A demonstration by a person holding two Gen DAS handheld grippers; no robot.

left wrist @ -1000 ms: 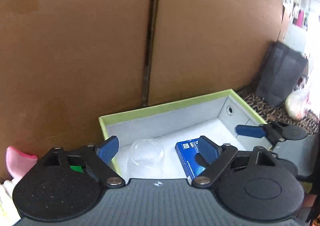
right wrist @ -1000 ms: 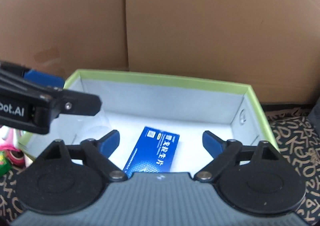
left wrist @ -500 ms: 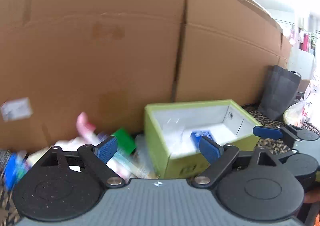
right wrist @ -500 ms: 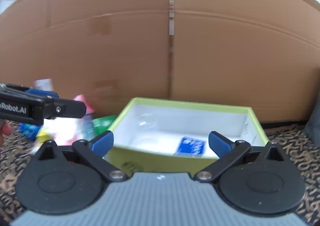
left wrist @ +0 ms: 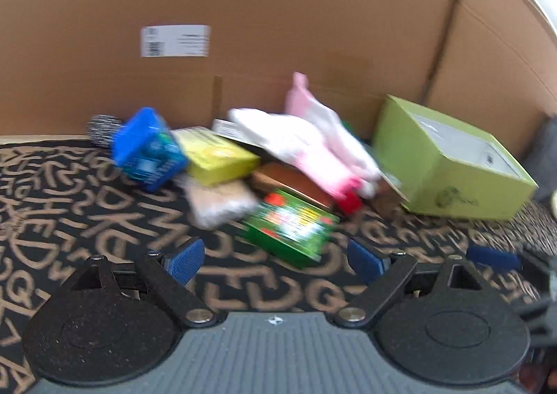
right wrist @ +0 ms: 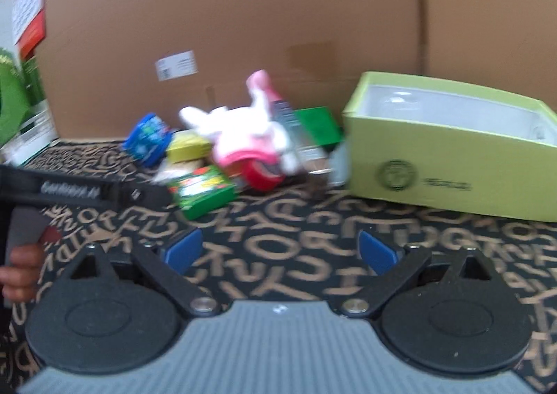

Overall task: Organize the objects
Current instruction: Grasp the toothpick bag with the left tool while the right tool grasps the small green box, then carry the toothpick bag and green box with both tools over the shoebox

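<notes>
A lime green open box (left wrist: 449,164) (right wrist: 449,164) stands at the right on a dark lettered mat. Left of it lies a blurred pile: a green packet (left wrist: 290,223) (right wrist: 202,190), a pink and white plush toy (left wrist: 313,143) (right wrist: 250,136), a yellow box (left wrist: 217,157) (right wrist: 186,146), a blue pack (left wrist: 148,150) (right wrist: 148,139) and a red roll (right wrist: 263,172). My left gripper (left wrist: 275,263) is open and empty, just short of the green packet. My right gripper (right wrist: 280,251) is open and empty over bare mat. The box's inside is mostly hidden.
A tall cardboard wall (left wrist: 278,10) (right wrist: 278,10) closes the back. The left gripper's black body (right wrist: 87,188) and a hand show at the right wrist view's left. Green and red cartons (right wrist: 24,45) stand at far left. The mat (right wrist: 296,219) lies in front.
Both grippers have pulled back from over the green box and swung left. The pile of objects has come into view, and both stay open and empty.
</notes>
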